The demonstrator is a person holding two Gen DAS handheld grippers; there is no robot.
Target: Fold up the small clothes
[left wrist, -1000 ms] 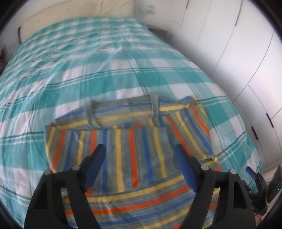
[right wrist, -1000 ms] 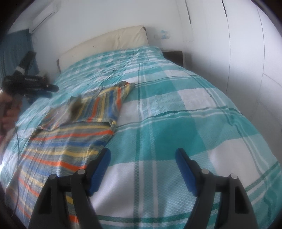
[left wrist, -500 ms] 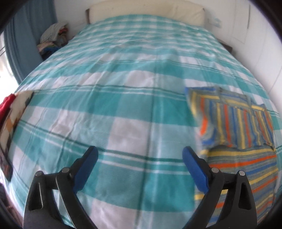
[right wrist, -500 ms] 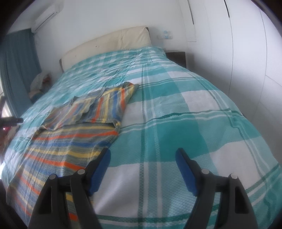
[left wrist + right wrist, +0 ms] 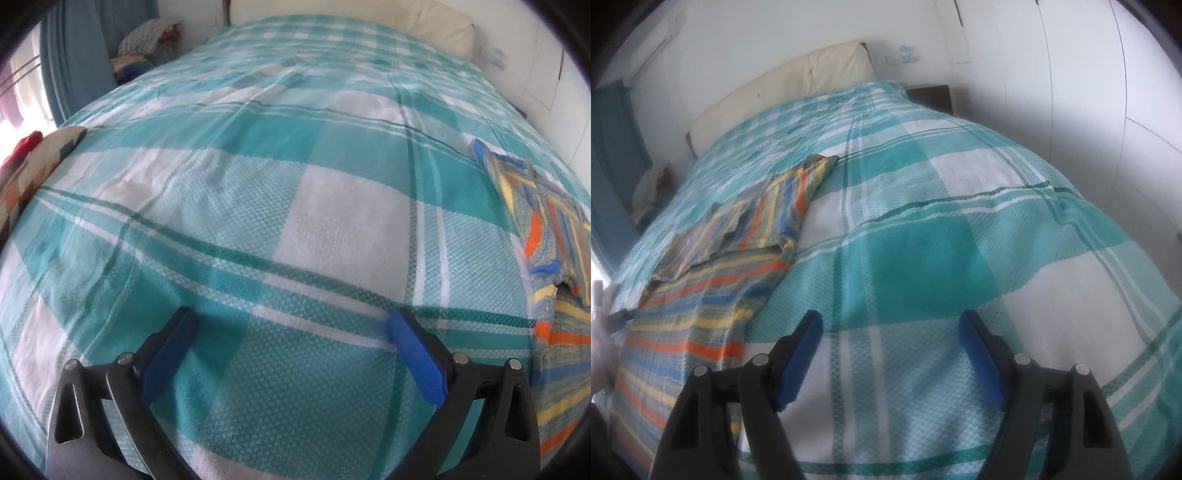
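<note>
A striped garment (image 5: 713, 280) with orange, blue, yellow and grey stripes lies flat on the teal checked bedspread (image 5: 960, 229), its upper part folded over itself. In the left wrist view the garment (image 5: 554, 240) sits at the far right edge. My left gripper (image 5: 291, 325) is open and empty over bare bedspread (image 5: 258, 184), well left of the garment. My right gripper (image 5: 890, 325) is open and empty over bare bedspread, just right of the garment's lower edge.
A patterned cloth with red (image 5: 26, 166) lies at the bed's left edge. A pile of clothes (image 5: 147, 40) sits by the blue curtain. A cream headboard (image 5: 783, 81), a dark nightstand (image 5: 931, 96) and white wardrobe doors (image 5: 1089, 92) bound the bed.
My left gripper has swung left off the striped garment, which went from under its jaws to the far right of its view. The right gripper has barely moved.
</note>
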